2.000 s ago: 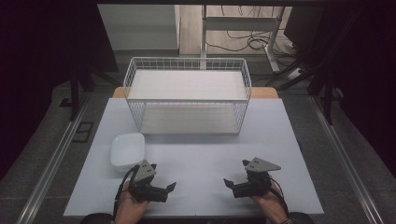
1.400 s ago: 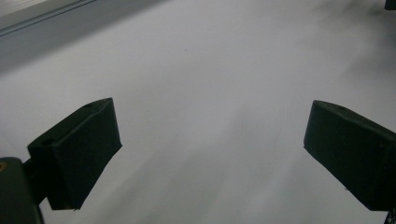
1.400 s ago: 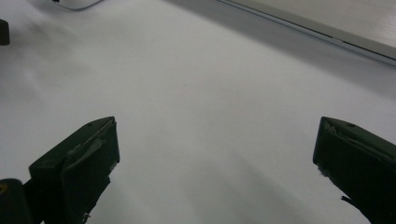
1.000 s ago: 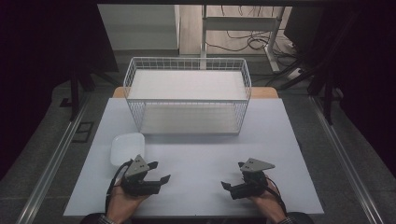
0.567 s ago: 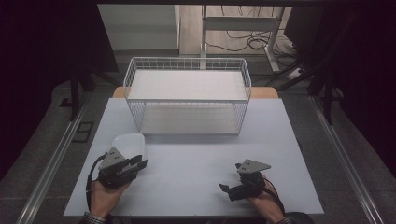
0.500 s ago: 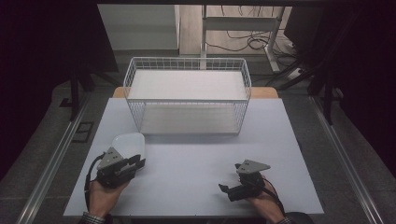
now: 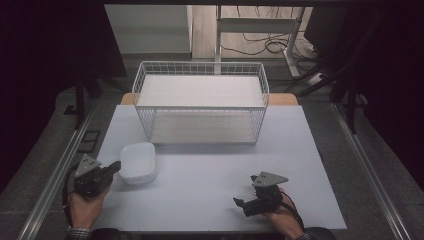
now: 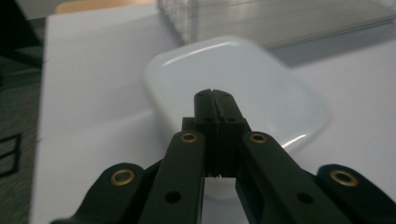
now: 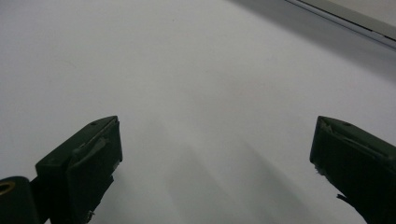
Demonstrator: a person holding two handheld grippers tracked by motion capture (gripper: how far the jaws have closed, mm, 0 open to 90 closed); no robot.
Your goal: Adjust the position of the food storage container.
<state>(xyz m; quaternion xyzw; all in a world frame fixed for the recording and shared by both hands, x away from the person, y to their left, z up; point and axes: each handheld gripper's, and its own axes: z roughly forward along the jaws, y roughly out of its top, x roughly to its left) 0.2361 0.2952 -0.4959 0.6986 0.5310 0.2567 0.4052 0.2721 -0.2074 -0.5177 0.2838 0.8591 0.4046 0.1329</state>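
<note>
Probably light, stiff and slippery, the white rounded-square plastic dish (image 7: 136, 161) wants gripping at its near rim, where the left gripper (image 8: 215, 100), jaws pressed together empty, points.

Glossy white plastic dish (image 8: 233, 88)

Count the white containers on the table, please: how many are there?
2. A large white wire basket stands at the far middle of the white table. A small white rounded plastic dish lies near the left edge, before the shut left tool.
</note>
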